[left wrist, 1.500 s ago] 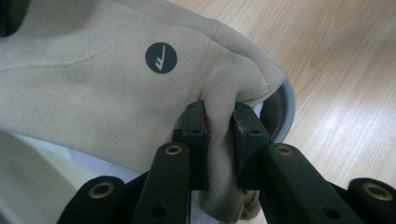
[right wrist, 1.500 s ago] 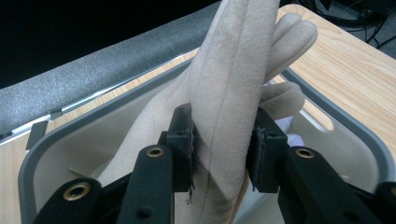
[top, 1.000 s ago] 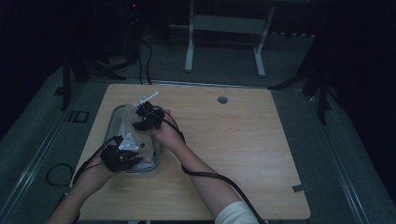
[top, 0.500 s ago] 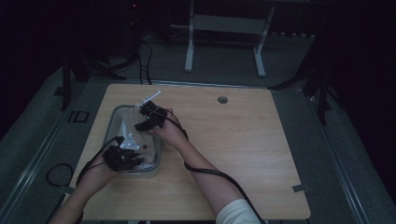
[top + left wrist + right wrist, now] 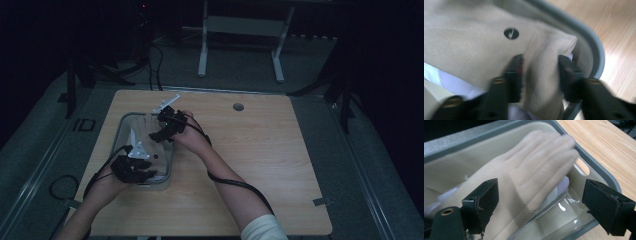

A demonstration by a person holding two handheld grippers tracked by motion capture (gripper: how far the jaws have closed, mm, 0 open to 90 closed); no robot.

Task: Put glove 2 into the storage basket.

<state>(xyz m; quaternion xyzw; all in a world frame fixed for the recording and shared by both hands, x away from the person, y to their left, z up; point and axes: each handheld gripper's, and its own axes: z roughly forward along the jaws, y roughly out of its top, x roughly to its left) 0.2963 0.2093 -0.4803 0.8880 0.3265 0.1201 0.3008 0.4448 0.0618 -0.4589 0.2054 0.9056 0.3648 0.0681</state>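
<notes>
A beige glove [image 5: 536, 170] with a small black logo [image 5: 511, 33] lies in a clear bin with a grey rim [image 5: 172, 150] on the left of the wooden table [image 5: 260, 150]. My left gripper [image 5: 540, 60] sits at the bin's near end [image 5: 142, 162]. Its jaws have just been opening and stand either side of a raised fold of the glove, no longer pinching it. My right gripper [image 5: 542, 186] hovers over the bin's far end [image 5: 157, 135]. Its jaws have just been opening and stand wide apart above the glove's blurred fingers, holding nothing.
A round cable hole [image 5: 238, 106] sits at the table's far edge. Black cables trail from both grippers across the near table. A white desk frame [image 5: 240, 30] stands on the floor beyond the table. The bin has an oval handle slot [image 5: 582, 168].
The right hand has drifted a little to the right over the bin. The left hand has stayed where it was.
</notes>
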